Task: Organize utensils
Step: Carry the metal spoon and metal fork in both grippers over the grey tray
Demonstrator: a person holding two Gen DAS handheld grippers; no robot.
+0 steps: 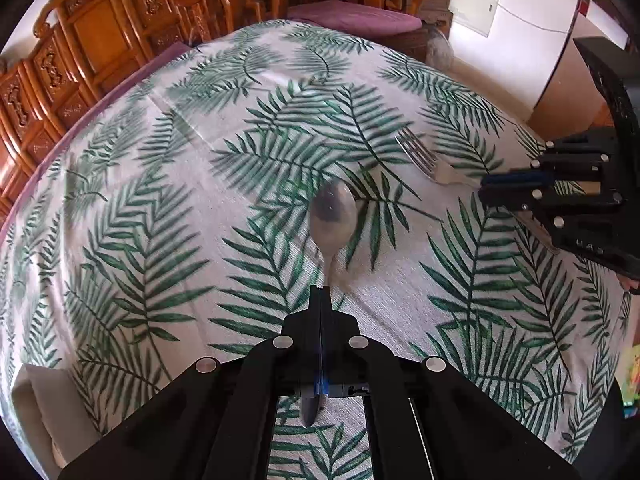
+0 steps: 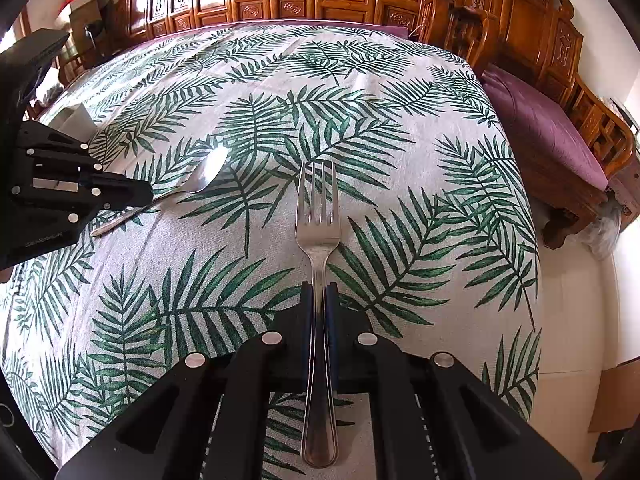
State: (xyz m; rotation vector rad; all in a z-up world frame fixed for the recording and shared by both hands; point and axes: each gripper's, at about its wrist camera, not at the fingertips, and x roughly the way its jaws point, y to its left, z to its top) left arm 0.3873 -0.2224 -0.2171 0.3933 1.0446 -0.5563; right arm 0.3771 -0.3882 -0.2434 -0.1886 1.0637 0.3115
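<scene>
A metal spoon [image 1: 332, 216] points away from me over the leaf-print tablecloth [image 1: 160, 200], and my left gripper [image 1: 320, 290] is shut on its handle. The handle's end shows behind the jaws. At the right, my right gripper [image 1: 486, 186] is shut on the handle of a metal fork [image 1: 420, 156]. In the right wrist view the fork [image 2: 318, 216] runs straight ahead, tines away, clamped between the pads of the right gripper [image 2: 319, 286]. At the left of that view the spoon [image 2: 210, 170] lies bowl up, with the left gripper [image 2: 148, 194] shut on its handle.
Carved wooden chairs [image 1: 100, 32] line the far side of the table. A bench with a purple cushion [image 2: 540, 120] stands to the right. A white box [image 2: 74, 118] sits on the cloth beyond the left gripper. The floor [image 2: 580, 300] drops off past the table's right edge.
</scene>
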